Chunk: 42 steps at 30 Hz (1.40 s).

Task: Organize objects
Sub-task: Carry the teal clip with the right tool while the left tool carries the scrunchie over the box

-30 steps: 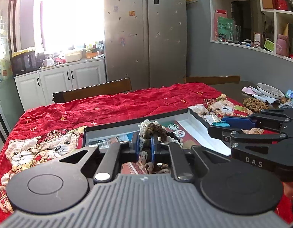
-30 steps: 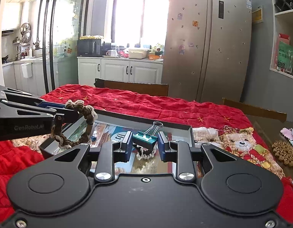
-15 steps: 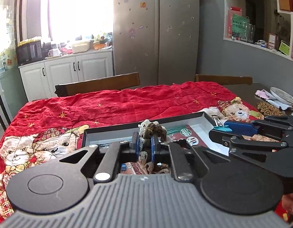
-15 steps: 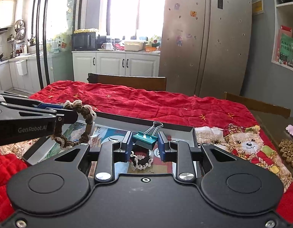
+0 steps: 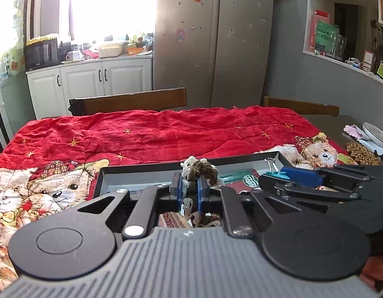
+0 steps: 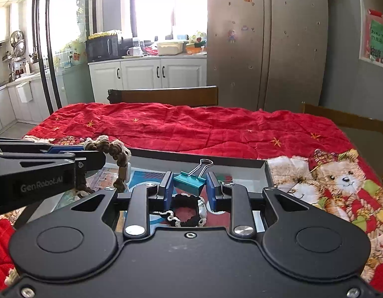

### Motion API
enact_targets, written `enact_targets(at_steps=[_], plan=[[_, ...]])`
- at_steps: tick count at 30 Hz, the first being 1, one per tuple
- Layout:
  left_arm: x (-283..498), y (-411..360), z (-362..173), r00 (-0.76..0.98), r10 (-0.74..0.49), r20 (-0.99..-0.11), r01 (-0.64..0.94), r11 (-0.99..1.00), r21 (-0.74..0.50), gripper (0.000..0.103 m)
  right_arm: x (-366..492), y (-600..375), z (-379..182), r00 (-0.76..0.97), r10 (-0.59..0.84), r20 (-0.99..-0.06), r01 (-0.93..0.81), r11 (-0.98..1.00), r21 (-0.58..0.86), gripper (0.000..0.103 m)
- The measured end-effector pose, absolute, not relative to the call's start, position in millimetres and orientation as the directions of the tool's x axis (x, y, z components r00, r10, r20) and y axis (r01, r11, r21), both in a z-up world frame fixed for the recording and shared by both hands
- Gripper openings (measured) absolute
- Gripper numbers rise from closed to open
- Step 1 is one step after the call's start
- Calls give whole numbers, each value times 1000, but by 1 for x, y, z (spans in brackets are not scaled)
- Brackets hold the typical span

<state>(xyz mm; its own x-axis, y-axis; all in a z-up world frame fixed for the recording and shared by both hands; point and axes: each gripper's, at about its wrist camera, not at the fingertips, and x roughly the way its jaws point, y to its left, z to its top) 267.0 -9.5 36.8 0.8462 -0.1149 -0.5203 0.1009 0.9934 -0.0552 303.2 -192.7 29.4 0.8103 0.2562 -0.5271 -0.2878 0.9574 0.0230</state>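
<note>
My left gripper (image 5: pixel 190 190) is shut on a brown and cream crocheted hair tie (image 5: pixel 200 167), held above a black-rimmed tray (image 5: pixel 141 167) on the red blanket. The tie also shows in the right wrist view (image 6: pixel 111 149), hanging from the left gripper (image 6: pixel 97 157). My right gripper (image 6: pixel 190 186) is shut on a teal binder clip (image 6: pixel 190 180) above the same tray (image 6: pixel 241 160). A black and white hair tie (image 6: pixel 187 209) lies in the tray under the right gripper. The right gripper also shows in the left wrist view (image 5: pixel 268 177).
A red bear-print blanket (image 5: pixel 154 134) covers the table. Wooden chair backs (image 5: pixel 131 100) stand at the far edge. A woven coaster (image 5: pixel 360 150) and a plate (image 5: pixel 376 134) sit on the bare table at the right. A fridge and cabinets stand behind.
Both grippers have lifted a little and drawn back with their objects still held; the tray sits lower and nearer in both views.
</note>
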Motion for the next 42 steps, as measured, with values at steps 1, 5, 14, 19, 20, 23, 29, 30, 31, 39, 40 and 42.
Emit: enact_targets(at_steps=[1, 5, 14, 19, 20, 23, 29, 30, 31, 39, 40, 42], plan=[[269, -9, 35, 845, -115, -523, 100, 993, -57, 14, 306, -193, 26, 809, 255, -529, -286, 958, 24, 27], [277, -7, 26, 835, -113, -539, 96, 994, -60, 14, 317, -194, 12, 799, 262, -541, -281, 959, 50, 27], [288, -8, 6, 810, -119, -574, 104, 993, -58, 14, 326, -190, -4, 786, 273, -555, -299, 953, 45, 27], [289, -7, 2, 803, -118, -584, 111, 993, -49, 15, 326, -187, -9, 775, 297, -558, -331, 943, 41, 27], [290, -7, 1, 802, -117, -585, 111, 993, -47, 15, 327, -186, -10, 773, 300, -559, -336, 941, 40, 27], [292, -6, -2, 795, -109, -597, 107, 993, -40, 15, 328, -184, -13, 766, 303, -566, -347, 937, 33, 27], [295, -5, -7, 783, -92, -616, 95, 995, -27, 15, 327, -181, -17, 755, 306, -579, -361, 932, 22, 27], [295, -4, -7, 781, -89, -618, 93, 995, -27, 15, 327, -181, -18, 754, 307, -581, -363, 932, 22, 27], [296, -4, -7, 780, -87, -619, 90, 996, -27, 15, 327, -181, -18, 751, 309, -584, -366, 931, 23, 27], [299, -3, -10, 763, -68, -643, 82, 997, -7, 15, 327, -176, -22, 736, 316, -599, -388, 922, 10, 27], [299, -3, -11, 761, -67, -645, 82, 997, -7, 15, 327, -176, -22, 736, 317, -598, -389, 921, 10, 27], [300, -2, -11, 756, -69, -651, 80, 997, -13, 15, 327, -176, -22, 735, 317, -599, -389, 921, 10, 27]])
